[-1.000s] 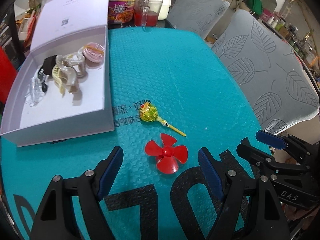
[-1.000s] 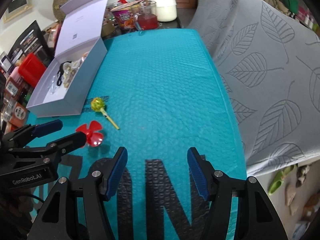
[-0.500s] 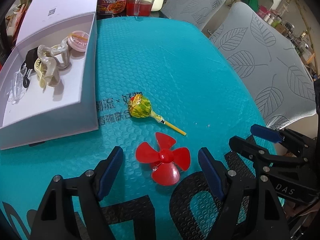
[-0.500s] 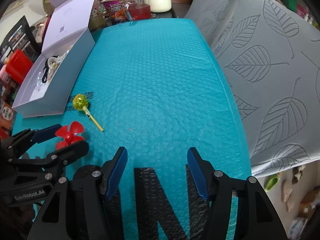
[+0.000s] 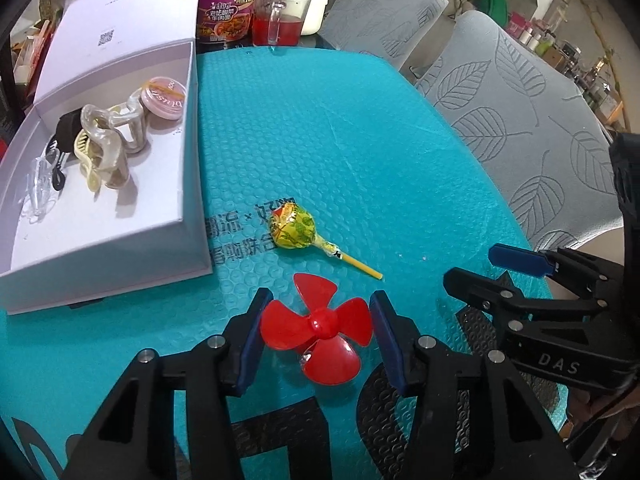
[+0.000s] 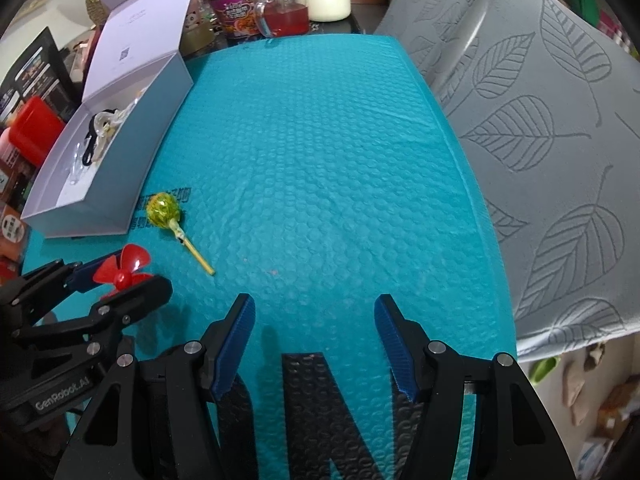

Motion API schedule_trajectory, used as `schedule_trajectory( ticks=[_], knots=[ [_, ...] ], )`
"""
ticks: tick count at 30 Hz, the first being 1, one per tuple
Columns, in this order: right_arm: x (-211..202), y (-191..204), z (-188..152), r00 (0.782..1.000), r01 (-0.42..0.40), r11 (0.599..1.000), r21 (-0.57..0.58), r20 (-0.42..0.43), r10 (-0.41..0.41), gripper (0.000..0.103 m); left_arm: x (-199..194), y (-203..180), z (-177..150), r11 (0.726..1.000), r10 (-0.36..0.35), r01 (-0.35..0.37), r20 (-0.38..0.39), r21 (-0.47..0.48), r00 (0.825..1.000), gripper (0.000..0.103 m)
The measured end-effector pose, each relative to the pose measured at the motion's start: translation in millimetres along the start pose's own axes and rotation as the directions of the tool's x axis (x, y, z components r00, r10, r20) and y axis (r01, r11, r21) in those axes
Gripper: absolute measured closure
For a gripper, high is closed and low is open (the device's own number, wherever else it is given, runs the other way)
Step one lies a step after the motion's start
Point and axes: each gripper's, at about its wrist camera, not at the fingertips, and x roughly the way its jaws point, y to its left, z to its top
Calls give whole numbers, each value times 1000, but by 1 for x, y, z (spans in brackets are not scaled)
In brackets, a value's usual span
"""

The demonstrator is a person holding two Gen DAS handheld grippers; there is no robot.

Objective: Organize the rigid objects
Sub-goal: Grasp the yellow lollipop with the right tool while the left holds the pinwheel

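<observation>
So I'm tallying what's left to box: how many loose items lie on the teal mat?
2: the red propeller between the left gripper fingers, and the lollipop beside the white box.

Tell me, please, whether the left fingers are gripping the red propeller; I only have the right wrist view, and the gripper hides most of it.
Observer: The red propeller lies on the mat between the fingers of the left gripper. The pads meet its blade tips on both sides, but I cannot tell whether they are squeezing it.
Operator: Thank you. What is already in the box?
Observer: The white box holds several hair claws and a round pink tin in its far corner.
</observation>
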Motion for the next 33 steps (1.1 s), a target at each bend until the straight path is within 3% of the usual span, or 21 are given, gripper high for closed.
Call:
schedule_trajectory(
  ticks=[27,33],
  knots=[
    [44,89,45,989,-145,960,-239,-17,145,41,-28,82,-13,977,96,-96,-7,-189,995,53],
    [51,105,50,988,-150,943,-298,-16,152,47,-32,94,-17,971,118,-117,-6,-208,993,53]
  ],
)
